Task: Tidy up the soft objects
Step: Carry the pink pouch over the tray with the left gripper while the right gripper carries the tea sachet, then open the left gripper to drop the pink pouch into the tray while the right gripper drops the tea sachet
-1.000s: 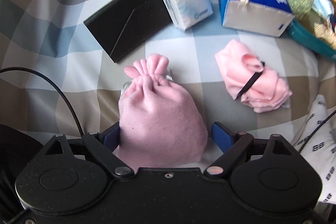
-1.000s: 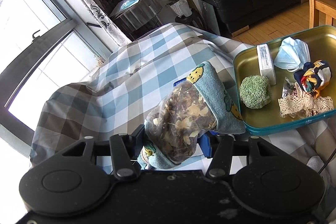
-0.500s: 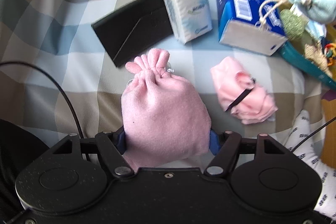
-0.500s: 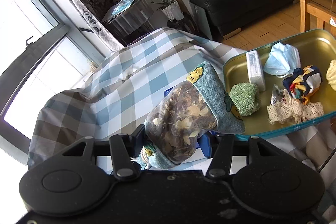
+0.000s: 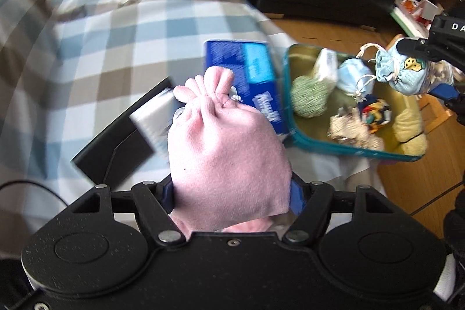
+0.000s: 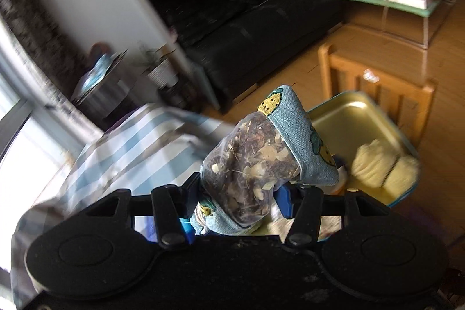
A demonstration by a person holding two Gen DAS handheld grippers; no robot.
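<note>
Pink fleece drawstring pouch (image 5: 226, 153), knot forward, clamped in left hand-held gripper (image 5: 232, 193); teal tray (image 5: 290, 118) lies ahead-right. Blue sachet (image 6: 261, 164) pinched in right hand-held gripper (image 6: 237, 204), over the tray's near edge, judged nearer.

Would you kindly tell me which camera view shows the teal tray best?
The left wrist view: the teal tray shows its rim and the soft items inside. The right wrist view shows only one corner, partly hidden by the sachet.
</note>
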